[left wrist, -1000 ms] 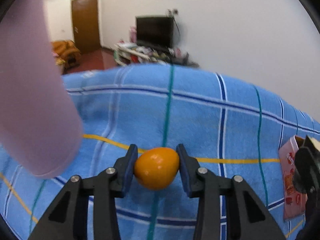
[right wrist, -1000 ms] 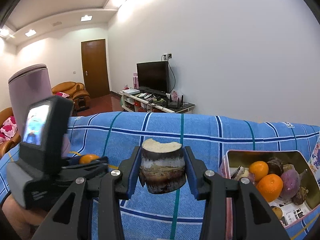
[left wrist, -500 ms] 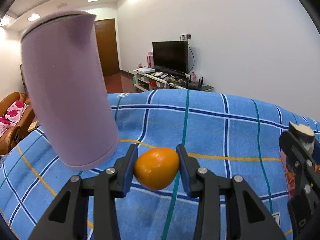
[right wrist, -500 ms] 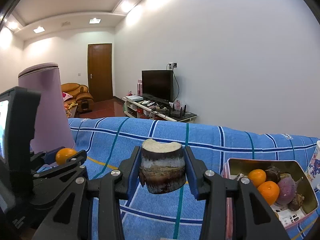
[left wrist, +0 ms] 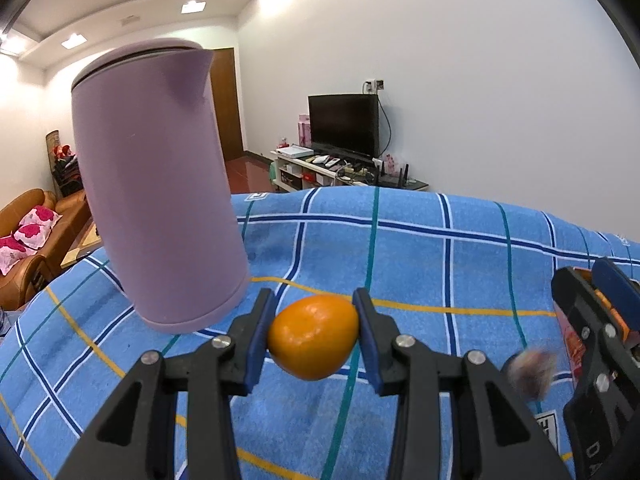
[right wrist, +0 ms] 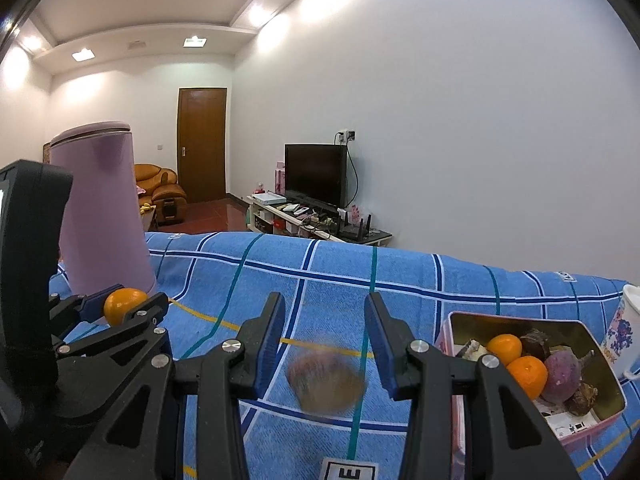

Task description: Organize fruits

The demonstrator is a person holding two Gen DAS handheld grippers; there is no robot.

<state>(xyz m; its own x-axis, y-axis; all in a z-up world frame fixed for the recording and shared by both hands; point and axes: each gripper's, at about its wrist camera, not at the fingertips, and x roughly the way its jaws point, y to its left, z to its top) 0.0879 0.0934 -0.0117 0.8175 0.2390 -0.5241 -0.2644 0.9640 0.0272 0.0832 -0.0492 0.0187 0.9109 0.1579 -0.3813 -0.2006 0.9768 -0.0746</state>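
Pink tin [right wrist: 520, 322] right of right tool [right wrist: 325, 334], holding oranges [right wrist: 528, 376], purple tuber [right wrist: 562, 372]. Right tool apart, blurred brown chunk [right wrist: 326, 380] loose between, lower, untouched. Left tool [left wrist: 314, 334] clamped on orange [left wrist: 314, 336].

Both views are bright and evenly lit by recessed ceiling lights [right wrist: 195, 41], which flare white against the ceiling and throw soft glare patches high on the wall [right wrist: 460, 120]. Shadows are faint; the kettle [left wrist: 160, 184] left of the left claw [left wrist: 313, 336] shows only a dim shade under its spout. Fisheye bending curves the walls and the blue cloth [right wrist: 400, 280], and black vignette fills the corners. Most of the scene is sharp, but a brownish lump [right wrist: 327, 384] just below the right claw [right wrist: 325, 340] is smeared by motion blur.
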